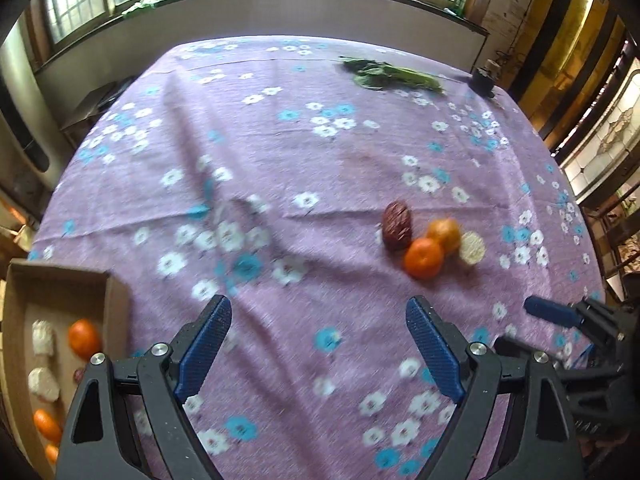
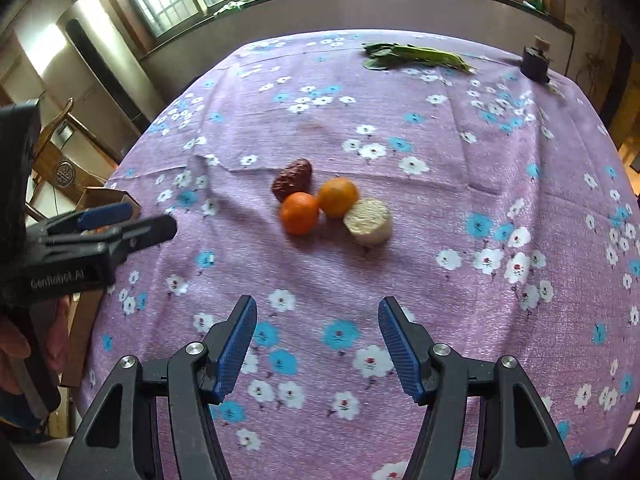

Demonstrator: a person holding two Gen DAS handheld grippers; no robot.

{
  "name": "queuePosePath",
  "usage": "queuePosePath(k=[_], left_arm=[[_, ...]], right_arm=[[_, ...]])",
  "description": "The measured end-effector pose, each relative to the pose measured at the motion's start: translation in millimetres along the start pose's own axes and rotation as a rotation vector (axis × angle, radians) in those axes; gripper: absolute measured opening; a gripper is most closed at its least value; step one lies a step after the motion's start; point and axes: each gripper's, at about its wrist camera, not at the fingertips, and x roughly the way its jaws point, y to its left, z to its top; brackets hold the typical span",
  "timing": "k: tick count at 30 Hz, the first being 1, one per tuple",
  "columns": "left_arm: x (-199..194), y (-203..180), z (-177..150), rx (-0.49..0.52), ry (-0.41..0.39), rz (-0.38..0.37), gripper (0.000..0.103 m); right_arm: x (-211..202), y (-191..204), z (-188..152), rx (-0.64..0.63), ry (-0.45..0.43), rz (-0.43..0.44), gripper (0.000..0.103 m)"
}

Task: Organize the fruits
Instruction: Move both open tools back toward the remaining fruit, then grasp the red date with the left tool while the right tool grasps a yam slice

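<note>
Purple floral cloth (image 2: 460,184) covers the worktop (image 1: 280,152). At its left edge a cardboard box (image 1: 116,312) holds fruit; four more pieces (image 2: 332,204) cluster mid-cloth. Left claw (image 1: 319,320) and right claw (image 2: 318,320) hang empty, jaws apart.

table middle: a date (image 2: 292,179), two tangerines (image 2: 299,213) (image 2: 337,197) and a cut round piece (image 2: 368,221) lie close together on the cloth (image 2: 440,160)
left edge: box (image 1: 116,300) with fruits inside
far side: leafy greens (image 2: 416,56), a small jar (image 2: 535,62) to their right
</note>
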Motion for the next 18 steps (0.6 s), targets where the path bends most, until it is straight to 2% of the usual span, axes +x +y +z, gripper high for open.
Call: queuePosePath(k=[8, 18], left_arm=[[40.6, -27.8, 43.2, 0.035, 0.038, -0.063, 0.088], [84.3, -35.4, 59.2, 0.071, 0.118, -0.116, 0.087]], right_arm=[[4.7, -15.8, 9.2, 0.018, -0.006, 0.017, 0.068], [15.6, -36.4, 20.3, 0.059, -0.012, 0.025, 0.068]])
